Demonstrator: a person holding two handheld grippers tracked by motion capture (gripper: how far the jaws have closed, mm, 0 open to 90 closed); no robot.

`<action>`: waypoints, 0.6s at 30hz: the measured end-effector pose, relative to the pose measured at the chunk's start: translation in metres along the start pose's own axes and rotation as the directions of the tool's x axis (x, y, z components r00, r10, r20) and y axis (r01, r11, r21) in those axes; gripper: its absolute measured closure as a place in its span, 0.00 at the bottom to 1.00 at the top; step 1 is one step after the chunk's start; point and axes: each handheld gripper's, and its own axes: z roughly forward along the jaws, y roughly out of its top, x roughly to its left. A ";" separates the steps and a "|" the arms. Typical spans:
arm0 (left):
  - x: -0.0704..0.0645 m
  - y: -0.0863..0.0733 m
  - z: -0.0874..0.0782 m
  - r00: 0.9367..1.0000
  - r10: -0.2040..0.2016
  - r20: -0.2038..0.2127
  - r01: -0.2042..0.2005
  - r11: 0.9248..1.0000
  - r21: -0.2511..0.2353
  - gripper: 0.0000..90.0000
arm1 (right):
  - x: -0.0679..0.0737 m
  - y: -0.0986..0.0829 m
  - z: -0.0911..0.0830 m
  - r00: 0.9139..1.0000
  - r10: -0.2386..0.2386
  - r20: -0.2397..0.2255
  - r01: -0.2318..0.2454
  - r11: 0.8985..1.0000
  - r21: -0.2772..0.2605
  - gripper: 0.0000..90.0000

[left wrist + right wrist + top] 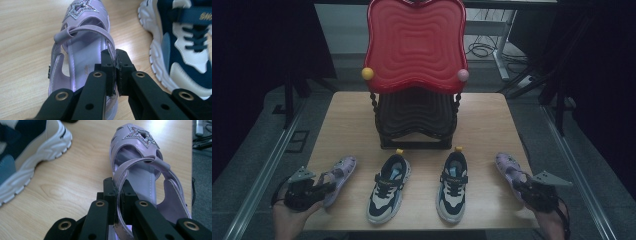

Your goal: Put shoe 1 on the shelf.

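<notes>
Two lilac sandals with glitter stars lie at the table's front corners. My left gripper [328,187] is shut on the side wall of the left sandal [341,170]; in the left gripper view the jaws pinch its inner edge [116,65] behind the strap of the left sandal [82,42]. My right gripper [519,184] is shut on the right sandal [507,166]; in the right gripper view the sandal's [140,170] side strap is clamped between the jaws of the right gripper [119,185]. Both sandals rest on the wood.
Two navy and white sneakers [388,186] [453,185] stand side by side between the sandals. A dark shoe rack with a red wavy tray [414,45] on top stands at the back of the wooden table [347,115]. A sneaker [185,45] lies close beside the left sandal.
</notes>
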 end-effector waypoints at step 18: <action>-0.010 0.015 -0.012 1.000 -0.017 0.026 0.021 0.991 -0.132 0.95 | 0.011 0.013 -0.015 0.998 0.012 -0.055 -0.018 0.992 -0.121 0.95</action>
